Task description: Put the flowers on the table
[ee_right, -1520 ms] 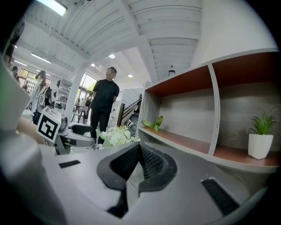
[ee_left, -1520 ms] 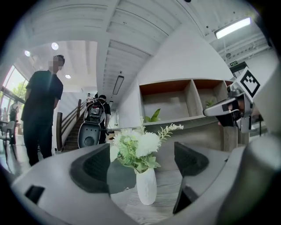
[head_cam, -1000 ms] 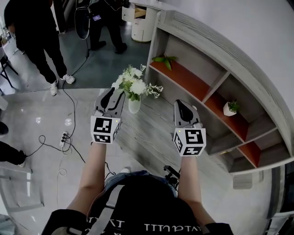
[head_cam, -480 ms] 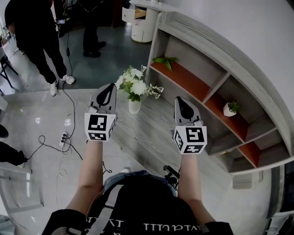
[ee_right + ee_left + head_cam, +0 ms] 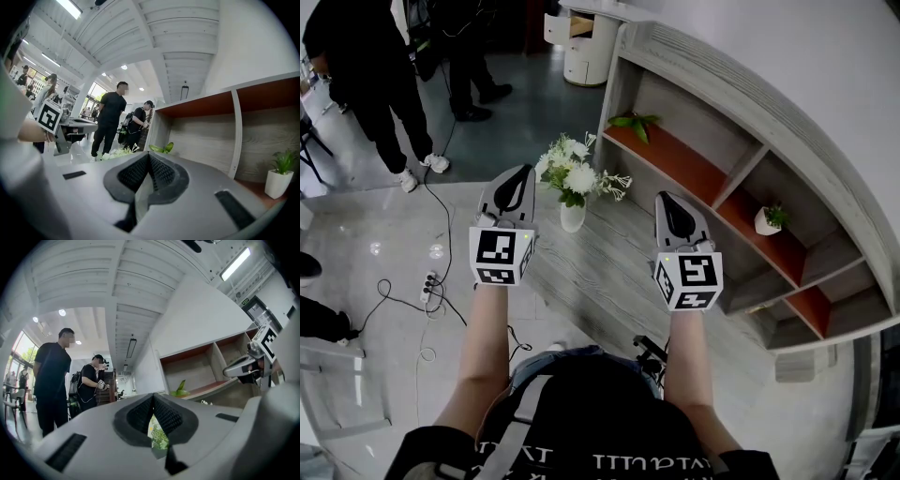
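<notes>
White flowers with green leaves (image 5: 574, 176) stand upright in a small glass vase (image 5: 572, 217) on a grey wood-plank surface (image 5: 609, 272). My left gripper (image 5: 517, 181) hangs just left of the bouquet, apart from it, shut with nothing held. Along its closed pads (image 5: 153, 409) a sliver of the flowers (image 5: 159, 438) shows. My right gripper (image 5: 673, 208) hovers to the right of the vase, also shut and empty. In the right gripper view the pads (image 5: 149, 171) meet, and the flowers (image 5: 117, 153) and the left gripper (image 5: 55, 123) lie at the left.
A grey shelf unit with orange boards (image 5: 703, 178) runs along the right, holding a leafy plant (image 5: 636, 122) and a small white potted plant (image 5: 769, 221). People stand at the back left (image 5: 366, 75). Cables and a power strip (image 5: 427, 283) lie on the glossy floor.
My left gripper has drawn back from the vase to the left and its jaws have closed. The vase with flowers stays standing. The right gripper has barely moved.
</notes>
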The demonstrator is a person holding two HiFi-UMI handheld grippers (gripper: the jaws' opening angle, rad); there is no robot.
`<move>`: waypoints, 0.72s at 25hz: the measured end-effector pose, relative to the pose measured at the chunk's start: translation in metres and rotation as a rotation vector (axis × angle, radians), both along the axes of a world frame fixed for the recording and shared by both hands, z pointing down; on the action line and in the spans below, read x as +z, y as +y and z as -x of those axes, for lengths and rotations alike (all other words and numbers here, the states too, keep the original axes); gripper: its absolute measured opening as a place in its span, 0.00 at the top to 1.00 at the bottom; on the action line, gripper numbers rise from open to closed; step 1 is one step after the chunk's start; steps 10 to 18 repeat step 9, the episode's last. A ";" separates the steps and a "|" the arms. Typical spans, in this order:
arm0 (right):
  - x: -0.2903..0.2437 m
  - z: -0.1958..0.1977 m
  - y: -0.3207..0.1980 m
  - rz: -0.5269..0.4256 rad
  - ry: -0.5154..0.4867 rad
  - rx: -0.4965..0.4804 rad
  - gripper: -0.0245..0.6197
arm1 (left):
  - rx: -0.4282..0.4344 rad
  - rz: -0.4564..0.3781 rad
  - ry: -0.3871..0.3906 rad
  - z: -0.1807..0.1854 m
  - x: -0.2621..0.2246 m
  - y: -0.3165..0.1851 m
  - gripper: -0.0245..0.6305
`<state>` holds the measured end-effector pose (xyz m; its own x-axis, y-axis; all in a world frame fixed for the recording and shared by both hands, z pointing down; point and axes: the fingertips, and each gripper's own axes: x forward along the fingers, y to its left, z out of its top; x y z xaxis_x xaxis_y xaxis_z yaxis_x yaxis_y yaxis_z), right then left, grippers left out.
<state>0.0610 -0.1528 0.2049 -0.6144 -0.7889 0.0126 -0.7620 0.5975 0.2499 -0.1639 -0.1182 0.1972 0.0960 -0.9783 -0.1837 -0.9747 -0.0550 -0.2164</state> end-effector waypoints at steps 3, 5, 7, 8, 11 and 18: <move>0.000 0.000 -0.001 -0.001 0.003 0.000 0.94 | 0.005 0.000 -0.003 -0.001 -0.001 -0.001 0.94; 0.000 0.000 -0.001 -0.001 0.004 0.000 0.94 | 0.007 -0.002 -0.006 -0.002 -0.002 -0.001 0.94; 0.000 0.000 -0.001 -0.002 0.005 -0.001 0.94 | 0.009 -0.004 -0.008 -0.002 -0.003 -0.001 0.94; 0.000 0.000 -0.001 -0.002 0.006 -0.001 0.94 | 0.010 -0.005 -0.008 -0.002 -0.003 -0.001 0.94; 0.000 0.000 -0.001 -0.002 0.007 -0.001 0.94 | 0.011 -0.005 -0.008 -0.002 -0.003 -0.001 0.94; 0.000 0.000 -0.001 -0.002 0.007 -0.001 0.94 | 0.011 -0.005 -0.008 -0.002 -0.003 -0.001 0.94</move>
